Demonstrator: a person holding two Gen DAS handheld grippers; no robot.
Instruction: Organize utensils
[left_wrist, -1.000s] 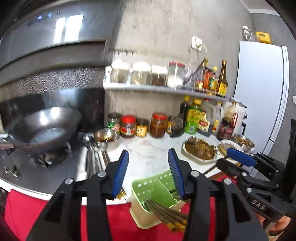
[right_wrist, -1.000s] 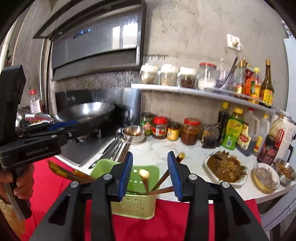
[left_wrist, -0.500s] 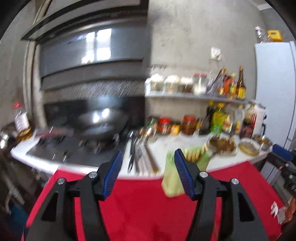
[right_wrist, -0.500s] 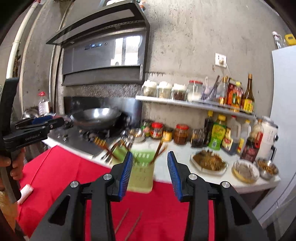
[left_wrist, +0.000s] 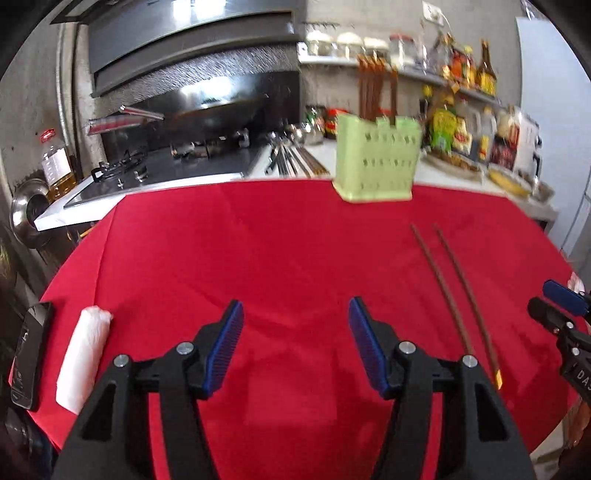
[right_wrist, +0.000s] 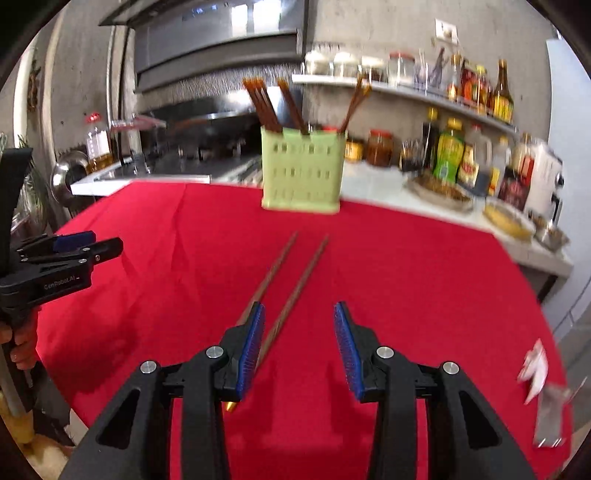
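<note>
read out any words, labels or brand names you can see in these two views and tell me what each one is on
"GenRoboLAI", with the middle letters uncertain: white print on the side of the left gripper, seen in the right wrist view.
"DA", cut off by the frame edge: white letters on the right gripper, seen in the left wrist view.
Labels on the bottles and jars on the counter and shelf: too blurred to read.
Phone at the cloth's left edge: nothing legible.

Both hand-held grippers pulled back from the green holder (right_wrist: 301, 171).

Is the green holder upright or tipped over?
Upright. The holder stands on its base at the far edge of the red cloth, chopsticks sticking up from it.
</note>
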